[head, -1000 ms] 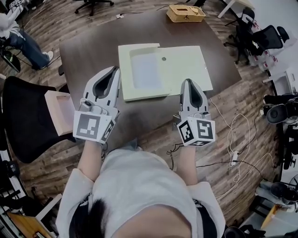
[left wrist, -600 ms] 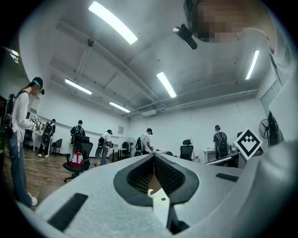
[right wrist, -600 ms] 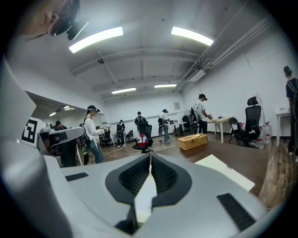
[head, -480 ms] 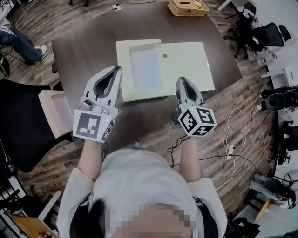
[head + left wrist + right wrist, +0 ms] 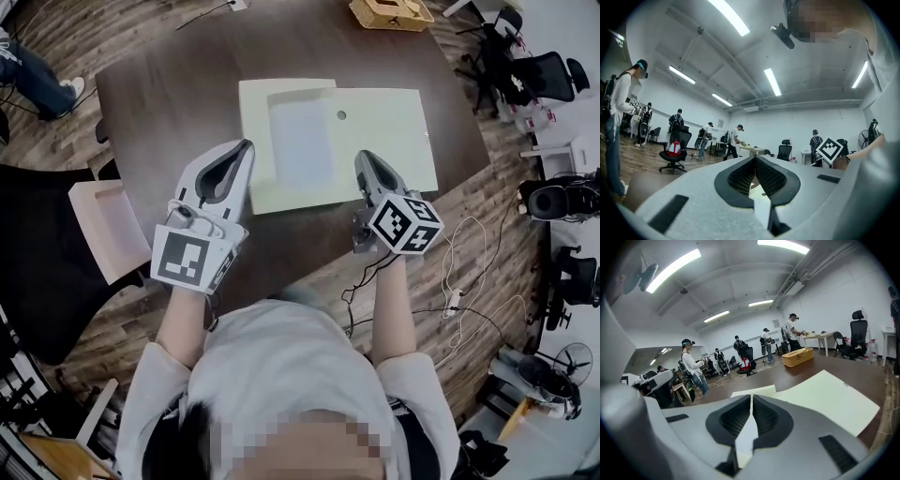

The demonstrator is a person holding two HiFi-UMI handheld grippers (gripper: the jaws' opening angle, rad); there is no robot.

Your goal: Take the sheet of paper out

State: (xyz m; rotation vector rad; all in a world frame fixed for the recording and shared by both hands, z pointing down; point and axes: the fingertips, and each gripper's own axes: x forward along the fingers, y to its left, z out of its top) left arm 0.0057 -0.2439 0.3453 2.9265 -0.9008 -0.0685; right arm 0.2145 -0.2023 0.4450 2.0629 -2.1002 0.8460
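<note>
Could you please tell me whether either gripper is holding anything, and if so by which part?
Nothing is held: the left gripper and the right gripper are both shut and empty.

We saw the folder [image 5: 384,131] lying mid-table [image 5: 169,94], the sheet of paper [image 5: 300,141] at its left half, the left gripper [image 5: 245,147] and right gripper [image 5: 363,159] at its near edge, and a box [image 5: 389,11] behind.

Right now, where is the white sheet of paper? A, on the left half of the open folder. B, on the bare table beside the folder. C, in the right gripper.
A: the white sheet lies within the left half of the open folder, and the right gripper is shut on nothing.
</note>
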